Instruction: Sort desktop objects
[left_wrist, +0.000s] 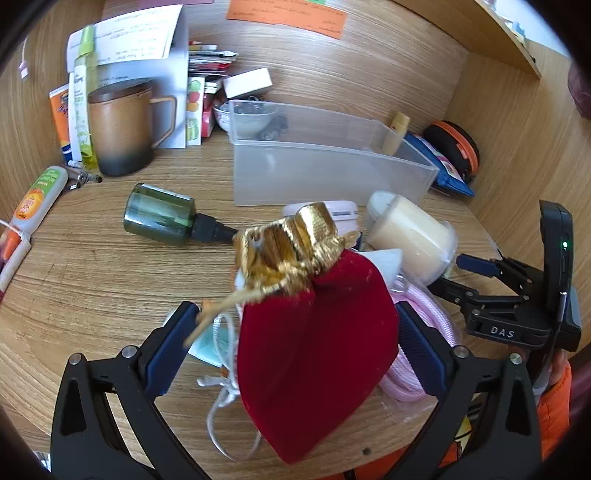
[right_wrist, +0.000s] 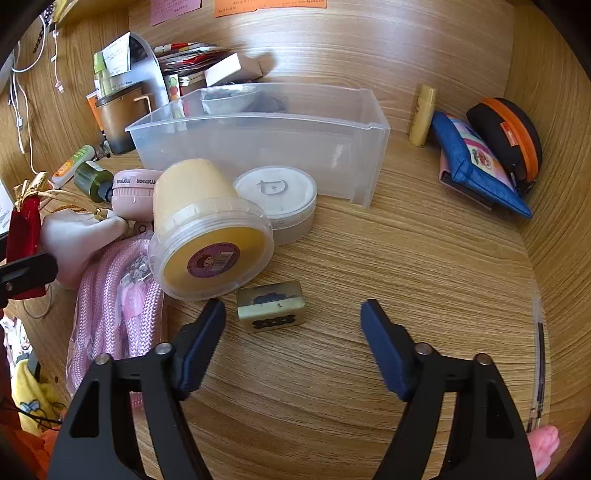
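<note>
The left hand-held gripper (left_wrist: 295, 332) stands spread wide with a red velvet pouch (left_wrist: 314, 339) between its fingers; whether the pads press it is hard to tell. Only the right wrist view shows the right hand-held gripper (right_wrist: 293, 310), released over bare table (right_wrist: 406, 258), a small stamp block (right_wrist: 270, 310) just beside its left finger. The clear bin (right_wrist: 258, 140) stands farther back. The pouch hides much of the pink rope (left_wrist: 417, 332).
</note>
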